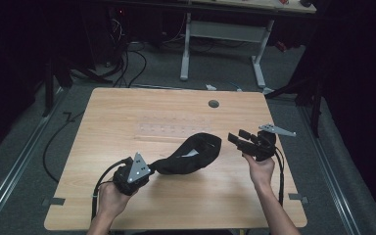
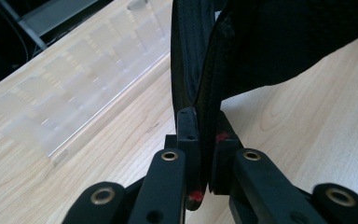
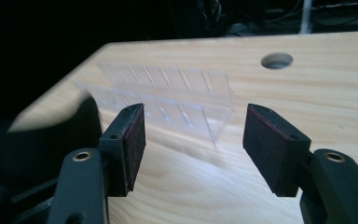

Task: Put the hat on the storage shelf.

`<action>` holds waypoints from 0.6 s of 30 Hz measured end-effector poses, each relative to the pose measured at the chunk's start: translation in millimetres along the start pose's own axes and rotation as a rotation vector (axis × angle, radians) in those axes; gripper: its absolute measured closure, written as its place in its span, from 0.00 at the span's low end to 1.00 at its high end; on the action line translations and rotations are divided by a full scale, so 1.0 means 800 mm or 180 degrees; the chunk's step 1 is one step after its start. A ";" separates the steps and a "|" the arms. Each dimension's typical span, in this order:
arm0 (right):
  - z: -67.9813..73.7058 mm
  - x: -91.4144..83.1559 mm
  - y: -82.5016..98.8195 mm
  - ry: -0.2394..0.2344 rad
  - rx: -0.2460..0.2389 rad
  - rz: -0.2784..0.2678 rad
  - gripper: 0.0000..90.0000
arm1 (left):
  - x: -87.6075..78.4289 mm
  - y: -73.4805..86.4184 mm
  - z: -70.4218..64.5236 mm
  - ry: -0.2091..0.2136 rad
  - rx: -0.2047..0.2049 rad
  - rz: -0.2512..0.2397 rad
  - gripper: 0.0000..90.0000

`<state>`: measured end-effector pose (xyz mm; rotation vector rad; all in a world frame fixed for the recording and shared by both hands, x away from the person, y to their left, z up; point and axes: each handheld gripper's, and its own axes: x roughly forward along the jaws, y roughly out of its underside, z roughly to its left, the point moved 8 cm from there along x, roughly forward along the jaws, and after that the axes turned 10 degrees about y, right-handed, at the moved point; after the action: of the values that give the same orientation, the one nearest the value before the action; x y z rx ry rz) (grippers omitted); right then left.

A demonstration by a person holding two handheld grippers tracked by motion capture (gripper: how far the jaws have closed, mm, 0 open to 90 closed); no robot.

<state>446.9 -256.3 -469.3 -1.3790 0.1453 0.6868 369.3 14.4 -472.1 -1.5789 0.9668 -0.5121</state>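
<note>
Two claws over wood table (image 1: 127,210): my left gripper (image 2: 204,154) clamps black pouch (image 1: 191,154) at table centre; right gripper (image 3: 193,140) gapes empty beside it. Dark room, cabled floor behind.

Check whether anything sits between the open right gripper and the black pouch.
Nothing visible does. The right gripper stands open just beside the black pouch, with only bare table between. The clear plastic organizer lies behind, off that line. The left gripper clamps the pouch's other end.
</note>
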 end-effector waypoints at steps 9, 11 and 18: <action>-0.013 0.017 0.056 0.0377 -0.0441 0.0246 0.44 | -0.009 -0.023 0.023 -0.0104 -0.0284 -0.0234 0.95; -0.015 0.020 0.064 0.0422 -0.0494 0.0297 0.44 | -0.012 -0.029 0.030 -0.0126 -0.0343 -0.0277 0.95; -0.024 0.033 0.105 0.0619 -0.0728 0.0506 0.44 | -0.019 -0.051 0.049 -0.0190 -0.0581 -0.0485 0.95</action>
<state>429.5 -262.2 -557.5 -1.6668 0.3425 0.7165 403.6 50.3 -440.0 -1.8318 0.8719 -0.4897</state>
